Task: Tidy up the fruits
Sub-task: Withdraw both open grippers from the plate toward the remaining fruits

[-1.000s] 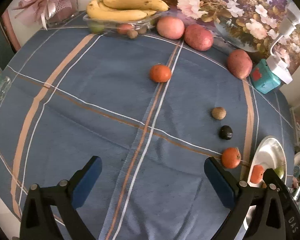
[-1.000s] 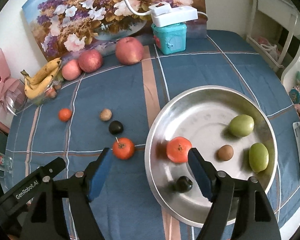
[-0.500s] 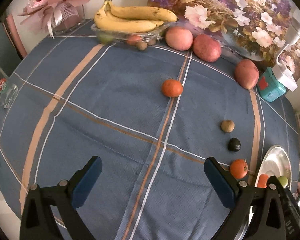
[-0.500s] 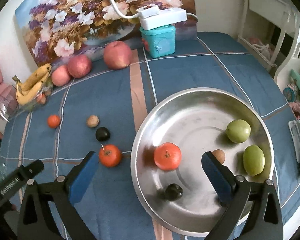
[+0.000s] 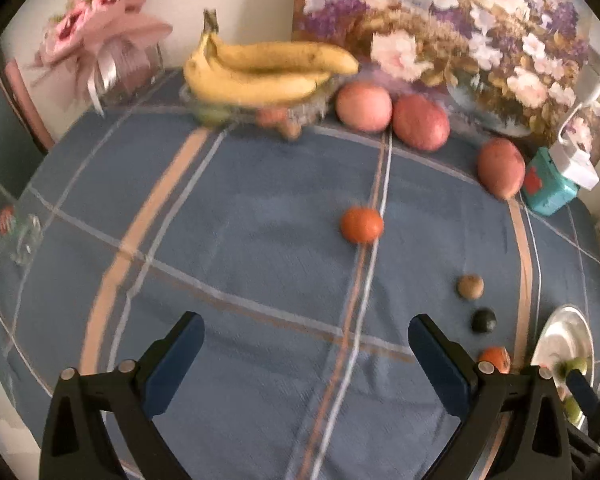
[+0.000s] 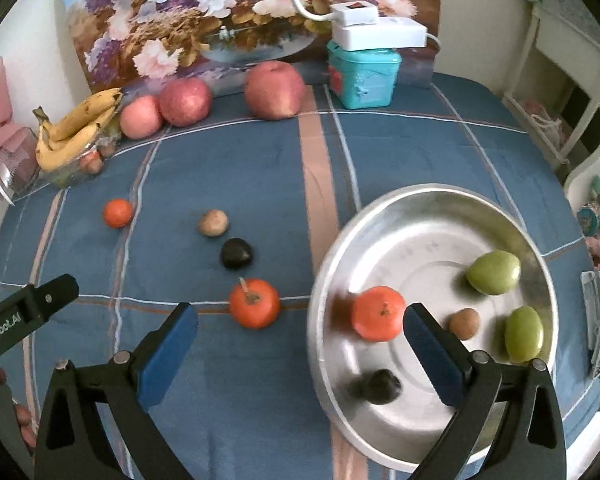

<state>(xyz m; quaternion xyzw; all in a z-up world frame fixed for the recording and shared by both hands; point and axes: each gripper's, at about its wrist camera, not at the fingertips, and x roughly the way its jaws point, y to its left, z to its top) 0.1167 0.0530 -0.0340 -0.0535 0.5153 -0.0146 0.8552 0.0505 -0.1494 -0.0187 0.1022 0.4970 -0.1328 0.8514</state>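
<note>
A steel plate [image 6: 428,208] at the right holds an orange fruit [image 6: 378,312], two green fruits [image 6: 494,272], a small brown one [image 6: 464,323] and a dark one [image 6: 380,386]. On the blue cloth left of it lie an orange fruit with a stem [image 6: 254,303], a dark fruit [image 6: 237,253], a brown fruit [image 6: 213,223] and a small orange fruit [image 6: 117,213]. My right gripper [image 6: 300,344] is open and empty above the plate's left rim. My left gripper [image 5: 306,344] is open and empty over bare cloth, short of the small orange fruit [image 5: 361,224].
Three apples [image 6: 275,90] stand along the back by a flower painting [image 6: 220,12]. A glass dish with bananas [image 5: 260,72] stands at the back left. A teal box [image 6: 362,74] carries a white device. A pink bouquet [image 5: 100,40] and glassware [image 5: 16,236] are at the left.
The left gripper has moved forward toward the back of the table, so the bananas and apples look closer. The right gripper has shifted left from over the plate toward its left rim.
</note>
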